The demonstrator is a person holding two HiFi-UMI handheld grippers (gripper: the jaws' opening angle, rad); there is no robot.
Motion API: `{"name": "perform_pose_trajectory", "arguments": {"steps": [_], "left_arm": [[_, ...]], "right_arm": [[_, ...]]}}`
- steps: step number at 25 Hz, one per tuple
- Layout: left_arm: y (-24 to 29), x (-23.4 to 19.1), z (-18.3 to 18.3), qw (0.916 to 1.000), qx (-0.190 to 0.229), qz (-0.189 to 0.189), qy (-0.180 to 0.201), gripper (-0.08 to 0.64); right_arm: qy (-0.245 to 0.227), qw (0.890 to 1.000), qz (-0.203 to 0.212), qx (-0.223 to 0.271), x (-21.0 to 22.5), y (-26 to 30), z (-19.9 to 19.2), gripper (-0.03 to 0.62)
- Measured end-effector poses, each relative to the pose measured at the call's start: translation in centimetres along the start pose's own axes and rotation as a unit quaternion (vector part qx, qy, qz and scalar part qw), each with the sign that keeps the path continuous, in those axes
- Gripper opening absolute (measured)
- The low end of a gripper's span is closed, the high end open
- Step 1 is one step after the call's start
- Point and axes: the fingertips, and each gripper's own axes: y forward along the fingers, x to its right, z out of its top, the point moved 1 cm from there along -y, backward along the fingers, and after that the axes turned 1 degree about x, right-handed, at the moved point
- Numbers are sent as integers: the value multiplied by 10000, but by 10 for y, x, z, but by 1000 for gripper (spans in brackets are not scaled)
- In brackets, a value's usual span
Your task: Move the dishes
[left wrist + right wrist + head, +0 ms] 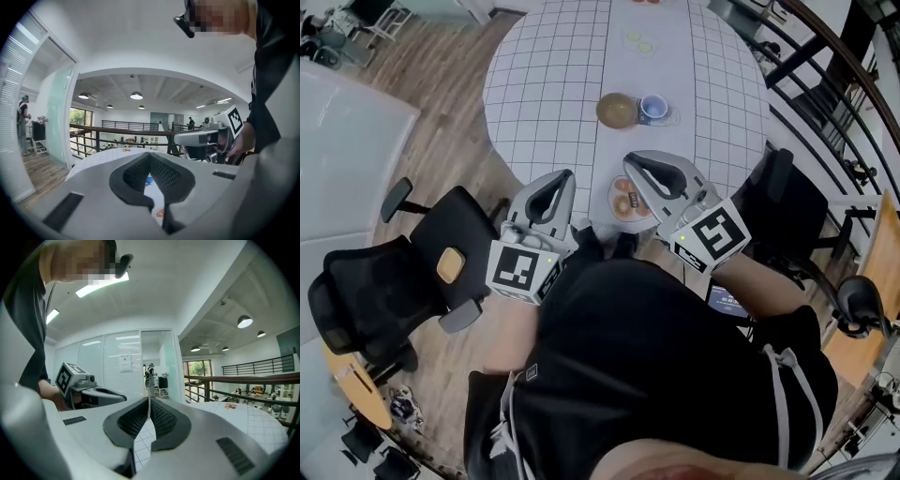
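A brown bowl (617,110) and a blue cup (653,107) stand side by side in the middle of the round, grid-patterned table (544,84). A small plate with orange food (624,202) lies at the table's near edge, partly hidden under my right gripper (630,161). That gripper is shut and holds nothing; its pads meet in the right gripper view (149,399). My left gripper (566,176) hovers at the near edge, left of the plate, also shut and holding nothing (150,154). Below its jaws, the left gripper view shows the blue cup (148,179) and the plate (159,213).
Black office chairs stand on the wooden floor at the left (441,253) and at the right (787,202). A dark railing (825,56) curves behind the table at the right. Two small pale discs (639,41) lie on the far side of the table.
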Motion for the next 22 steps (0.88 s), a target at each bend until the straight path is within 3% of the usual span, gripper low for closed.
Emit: {"name": "perform_pose_trajectory", "arguments": {"steps": [5, 8, 14, 22], "left_arm": [[-49, -26, -4, 9975, 54, 701, -10, 3], [-90, -53, -8, 9908, 157, 1341, -11, 3], [-196, -111, -32, 9665, 159, 2558, -167, 4], [-347, -170, -70, 9283, 3, 3707, -298, 3]], "right_arm": [[-121, 9969, 777, -97, -43, 43, 6, 29], [-290, 9897, 1395, -122, -81, 78, 9, 29], [-430, 9690, 2431, -118, -173, 152, 8, 29], [-513, 9332, 3541, -334, -324, 241, -5, 29]]}}
